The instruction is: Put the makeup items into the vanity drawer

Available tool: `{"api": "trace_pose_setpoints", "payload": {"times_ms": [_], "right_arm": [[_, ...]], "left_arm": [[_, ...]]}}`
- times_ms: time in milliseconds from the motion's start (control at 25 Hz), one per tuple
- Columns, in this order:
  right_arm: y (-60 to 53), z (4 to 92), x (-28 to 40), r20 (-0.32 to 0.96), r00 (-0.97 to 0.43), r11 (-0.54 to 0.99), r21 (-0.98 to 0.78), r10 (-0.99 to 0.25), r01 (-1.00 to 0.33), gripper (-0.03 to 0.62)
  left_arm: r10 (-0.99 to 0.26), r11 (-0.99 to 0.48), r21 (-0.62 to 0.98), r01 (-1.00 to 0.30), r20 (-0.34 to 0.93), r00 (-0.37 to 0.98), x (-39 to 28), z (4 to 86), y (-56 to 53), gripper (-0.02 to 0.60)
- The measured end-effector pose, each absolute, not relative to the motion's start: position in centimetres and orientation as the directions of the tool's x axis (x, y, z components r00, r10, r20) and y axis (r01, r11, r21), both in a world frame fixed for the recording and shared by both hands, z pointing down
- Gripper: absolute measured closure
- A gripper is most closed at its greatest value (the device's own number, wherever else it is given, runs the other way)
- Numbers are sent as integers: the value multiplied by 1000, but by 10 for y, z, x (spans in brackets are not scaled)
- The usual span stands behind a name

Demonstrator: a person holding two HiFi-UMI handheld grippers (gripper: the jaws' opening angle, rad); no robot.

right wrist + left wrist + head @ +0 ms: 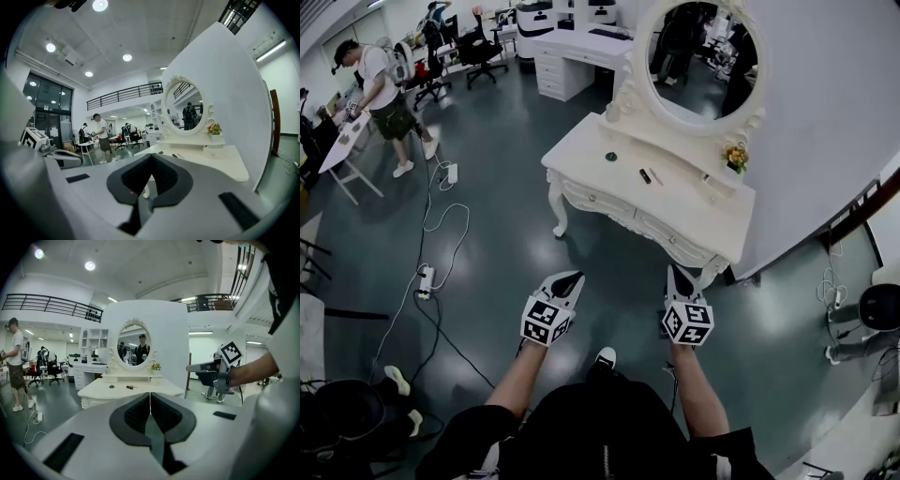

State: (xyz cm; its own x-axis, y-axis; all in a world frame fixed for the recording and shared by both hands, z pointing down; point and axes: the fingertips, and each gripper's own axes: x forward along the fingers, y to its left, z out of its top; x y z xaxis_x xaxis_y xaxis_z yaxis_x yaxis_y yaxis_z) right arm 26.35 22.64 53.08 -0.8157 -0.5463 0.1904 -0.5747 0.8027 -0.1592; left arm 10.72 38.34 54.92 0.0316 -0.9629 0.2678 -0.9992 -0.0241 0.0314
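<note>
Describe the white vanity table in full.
The vanity table is glossy white, apparently painted wood, with carved curved legs and front drawers, all shut. An oval mirror in an ornate frame stands upright on a raised back shelf. It stands on the dark floor against a white partition. Three small makeup items lie on top; a little flower pot sits on the shelf.

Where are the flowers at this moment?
In the head view, the flowers stand on the raised back shelf of the vanity, at the right foot of the mirror, right of the makeup items.
</note>
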Motion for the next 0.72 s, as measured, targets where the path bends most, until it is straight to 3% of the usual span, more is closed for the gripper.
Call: {"api": "trace_pose_setpoints", "payload": {"times_ms": [720], "right_arm": [[59,527,197,181,-761,752,-129,-623,-646,589]], "left_arm": [[-959,-123,41,-992,250,130,38,548,201,560]]}}
